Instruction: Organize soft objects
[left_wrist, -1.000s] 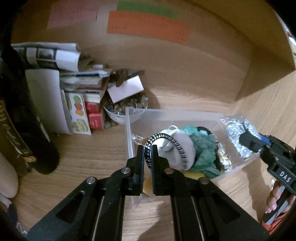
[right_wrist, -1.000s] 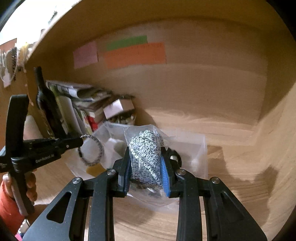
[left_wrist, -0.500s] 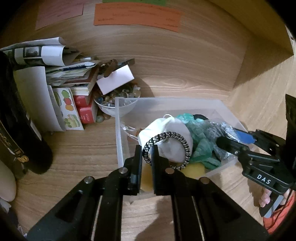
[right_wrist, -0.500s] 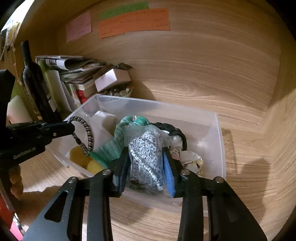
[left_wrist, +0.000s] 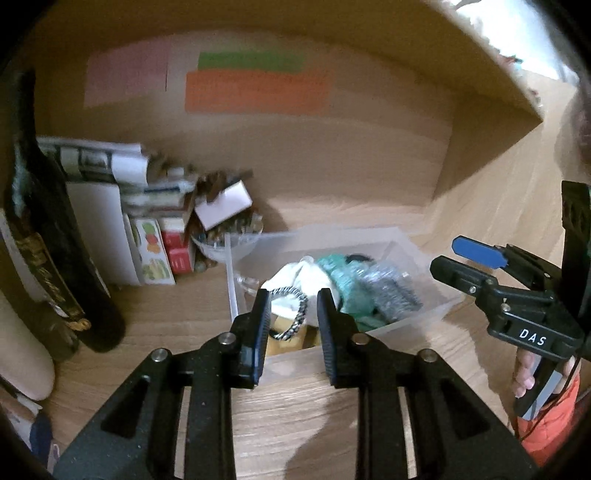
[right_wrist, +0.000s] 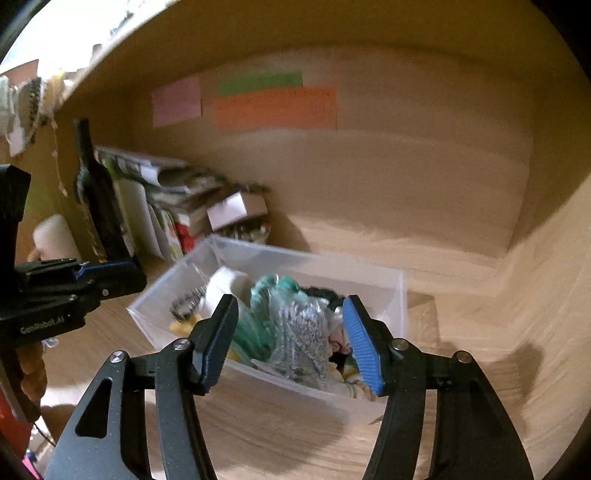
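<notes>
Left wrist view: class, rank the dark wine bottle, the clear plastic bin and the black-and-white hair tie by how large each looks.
1. dark wine bottle, though it is nearest the camera
2. clear plastic bin
3. black-and-white hair tie
</notes>
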